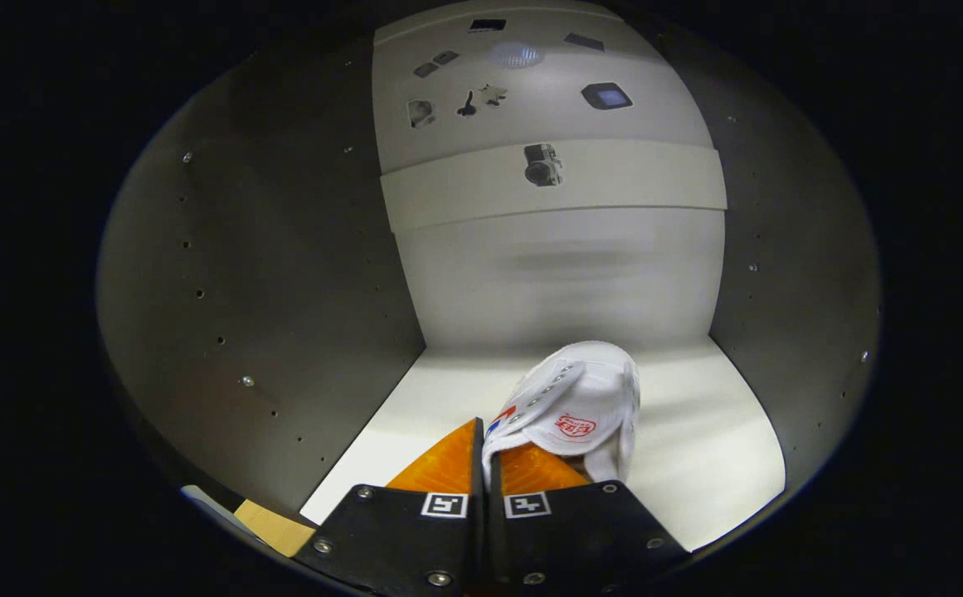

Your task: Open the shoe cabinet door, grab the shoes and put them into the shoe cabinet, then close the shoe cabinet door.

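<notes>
Looking along the fingers in the gripper view, you have the hand-held gripper pressed nearly together at the lower middle of the frame, pinching the thin rim of a white canvas sneaker at its opening. The shoe hangs just ahead of the fingertips and a little to their right, tongue and eyelet row turned toward you, a red badge on the tongue. It sits inside the shoe cabinet, low over the pale cabinet floor in the lower right of the frame; whether the sole already touches that floor you cannot tell from here.

Judge the sneaker as light and soft: the canvas upper will fold and sag, so it swings from your pinch rather than staying rigid. The rim you hold is thin cloth and could creep out between the pads if you jerk it. A firmer hold would be the stiffer heel collar or the sidewall near the rubber sole, but for a short drop the present grip should serve.

Around it, the grey side walls with small peg holes fill the left and right of the frame, and the white back panel rises behind the shoe in the centre. At the lower left, past the cabinet edge, a piece of brown cardboard peeks in.
</notes>
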The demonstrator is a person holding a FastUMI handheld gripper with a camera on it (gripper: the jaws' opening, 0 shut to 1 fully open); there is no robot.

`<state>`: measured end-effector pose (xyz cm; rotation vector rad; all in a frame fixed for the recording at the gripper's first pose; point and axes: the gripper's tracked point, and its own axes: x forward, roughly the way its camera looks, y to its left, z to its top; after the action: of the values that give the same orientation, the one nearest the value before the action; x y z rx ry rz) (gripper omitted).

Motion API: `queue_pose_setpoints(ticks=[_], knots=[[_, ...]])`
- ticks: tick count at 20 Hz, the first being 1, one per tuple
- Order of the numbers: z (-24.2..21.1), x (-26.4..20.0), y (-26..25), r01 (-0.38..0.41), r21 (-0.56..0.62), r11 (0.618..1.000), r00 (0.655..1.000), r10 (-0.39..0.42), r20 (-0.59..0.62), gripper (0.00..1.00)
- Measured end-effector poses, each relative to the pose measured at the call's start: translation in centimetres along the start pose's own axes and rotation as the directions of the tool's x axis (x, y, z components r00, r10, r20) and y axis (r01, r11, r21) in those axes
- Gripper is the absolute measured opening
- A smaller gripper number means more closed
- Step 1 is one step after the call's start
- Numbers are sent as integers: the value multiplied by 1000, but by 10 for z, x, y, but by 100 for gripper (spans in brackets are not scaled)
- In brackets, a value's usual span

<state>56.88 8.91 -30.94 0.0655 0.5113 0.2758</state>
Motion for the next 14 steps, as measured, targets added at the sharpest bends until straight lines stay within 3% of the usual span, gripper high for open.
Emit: queue_pose_setpoints(ticks=[4,5,6,7,9,14], knots=[[0,1,-1,58,-4,998,998,-58,1,10],[3,-2,-2,91,-13,996,996,-91,4,15],[5,-7,2,94,-18,995,996,-94,1,20],[6,-17,7,90,-24,996,996,-90,0,32],[4,-39,13,107,-67,992,994,-106,18,42],[0,-84,32,130,-81,988,991,-126,47,55]])
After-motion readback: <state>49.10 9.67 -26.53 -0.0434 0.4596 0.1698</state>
